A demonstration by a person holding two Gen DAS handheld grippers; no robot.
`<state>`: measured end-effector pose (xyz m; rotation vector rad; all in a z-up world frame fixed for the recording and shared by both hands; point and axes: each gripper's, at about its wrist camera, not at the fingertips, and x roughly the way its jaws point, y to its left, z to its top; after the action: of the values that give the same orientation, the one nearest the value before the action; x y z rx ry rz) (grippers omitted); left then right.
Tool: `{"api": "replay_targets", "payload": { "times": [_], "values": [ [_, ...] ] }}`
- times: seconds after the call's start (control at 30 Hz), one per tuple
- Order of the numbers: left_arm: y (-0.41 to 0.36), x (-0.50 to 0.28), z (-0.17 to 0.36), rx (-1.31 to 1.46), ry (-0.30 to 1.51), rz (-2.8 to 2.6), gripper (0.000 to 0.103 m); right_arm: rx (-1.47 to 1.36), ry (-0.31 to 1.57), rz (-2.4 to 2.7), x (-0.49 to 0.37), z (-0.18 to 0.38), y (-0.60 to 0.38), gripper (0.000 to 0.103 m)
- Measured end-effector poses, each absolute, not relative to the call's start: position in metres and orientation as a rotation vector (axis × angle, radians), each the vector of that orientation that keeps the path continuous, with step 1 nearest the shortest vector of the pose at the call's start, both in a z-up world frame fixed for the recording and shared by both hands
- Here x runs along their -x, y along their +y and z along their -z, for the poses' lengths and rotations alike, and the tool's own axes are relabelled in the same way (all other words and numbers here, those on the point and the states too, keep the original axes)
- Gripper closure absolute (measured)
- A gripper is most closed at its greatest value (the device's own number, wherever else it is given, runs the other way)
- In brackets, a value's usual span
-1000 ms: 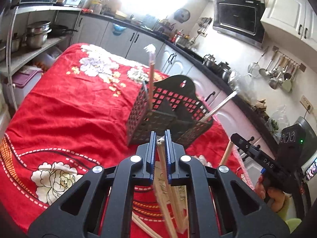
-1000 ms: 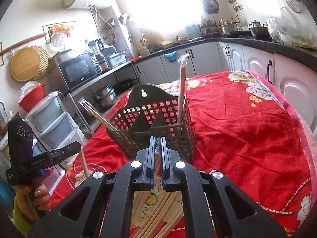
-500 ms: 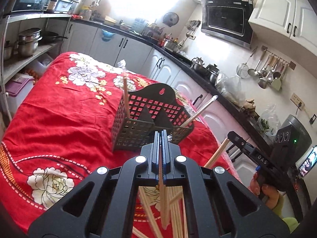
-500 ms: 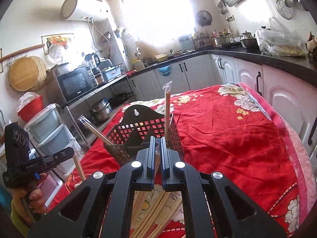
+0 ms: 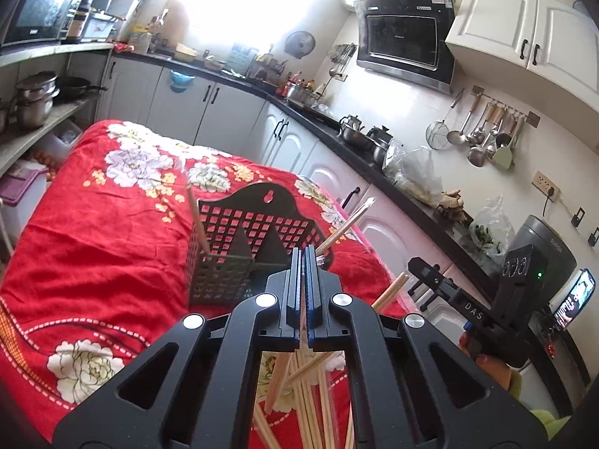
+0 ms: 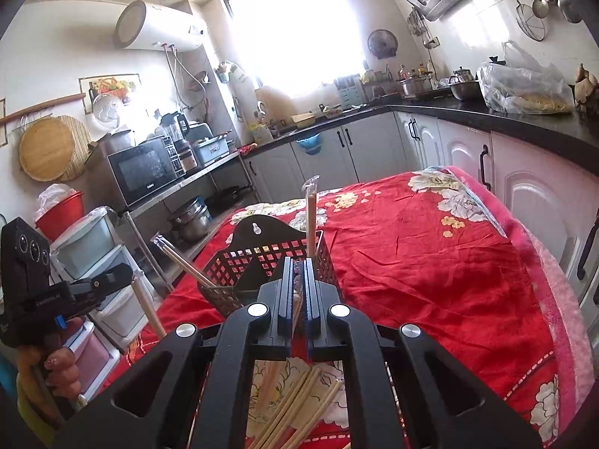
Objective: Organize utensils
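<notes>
A black perforated utensil basket stands on the red floral cloth. One wrapped chopstick pair stands in one end of it, and another pair leans out of the other end. Loose wooden chopsticks lie in a pile on the cloth under both grippers. My left gripper is shut on a wooden chopstick that hangs down from it. My right gripper is shut on another chopstick. Both hover above the pile, short of the basket.
The red cloth covers a table. White cabinets under a dark counter run along one side. A shelf with pots and stacked plastic drawers stand on the other. A person's hand holds the left gripper.
Both grippers have risen and drawn back from the basket, which now looks smaller. The left jaws went from slightly apart to fully shut on the chopstick.
</notes>
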<state>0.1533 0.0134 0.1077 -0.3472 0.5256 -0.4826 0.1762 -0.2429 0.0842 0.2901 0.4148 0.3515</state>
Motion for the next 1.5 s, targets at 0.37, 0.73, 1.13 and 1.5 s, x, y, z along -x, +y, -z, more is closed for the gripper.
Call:
{"api": "replay_targets", "payload": {
  "times": [0.37, 0.73, 1.13, 1.5],
  "values": [
    [0.005, -0.161, -0.125, 0.331, 0.493, 0.514, 0.103, -0.290, 0.386, -0.357, -0.176, -0.094, -0.245, 0.098],
    [-0.002, -0.171, -0.141, 0.314, 0.464, 0.523, 0.103, -0.233, 0.360, -0.382, -0.183, -0.114, -0.232, 0.098],
    [-0.005, -0.184, -0.164, 0.300, 0.412, 0.518, 0.103, -0.161, 0.283, -0.433, -0.192, -0.157, -0.211, 0.098],
    [-0.007, -0.197, -0.203, 0.281, 0.337, 0.504, 0.103, -0.139, 0.205, -0.463, -0.203, -0.199, -0.200, 0.098]
  ]
}}
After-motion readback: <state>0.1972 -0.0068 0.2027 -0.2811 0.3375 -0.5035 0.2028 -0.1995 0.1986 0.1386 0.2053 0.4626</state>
